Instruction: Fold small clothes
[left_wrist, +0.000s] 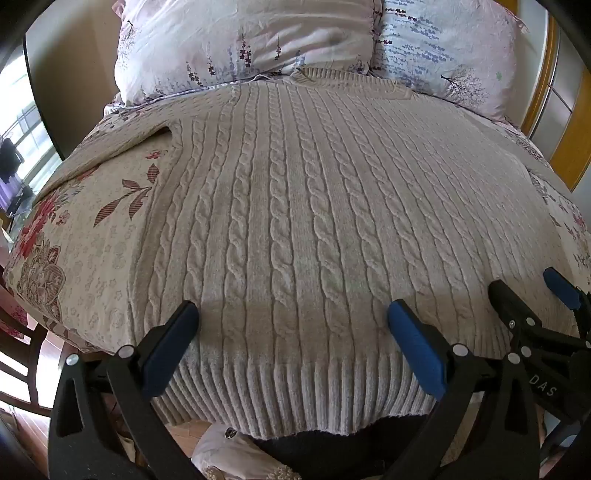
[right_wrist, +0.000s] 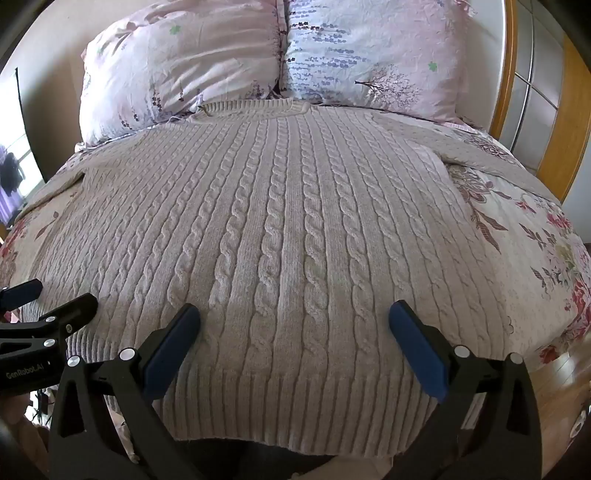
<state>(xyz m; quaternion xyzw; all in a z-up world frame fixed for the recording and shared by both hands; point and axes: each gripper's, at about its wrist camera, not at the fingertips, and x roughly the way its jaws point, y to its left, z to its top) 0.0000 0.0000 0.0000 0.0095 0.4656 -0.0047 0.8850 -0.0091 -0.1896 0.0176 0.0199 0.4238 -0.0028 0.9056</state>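
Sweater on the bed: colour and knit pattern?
Beige cable-knit sweater, vertical braided cables, ribbed hem. Clearest in the right wrist view.

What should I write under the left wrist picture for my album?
Left hand-held gripper open over the hem of a beige cable-knit sweater spread flat on a flowery bed.

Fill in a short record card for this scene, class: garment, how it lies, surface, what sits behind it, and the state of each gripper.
garment: beige cable-knit sweater
how it lies: spread flat, ribbed hem nearest the cameras, collar at the far end, sleeves out to the sides, nothing folded yet
surface: floral bedspread
behind it: two floral pillows
left gripper: jaws wide open above the hem, holding nothing
right gripper: jaws wide open above the hem, holding nothing
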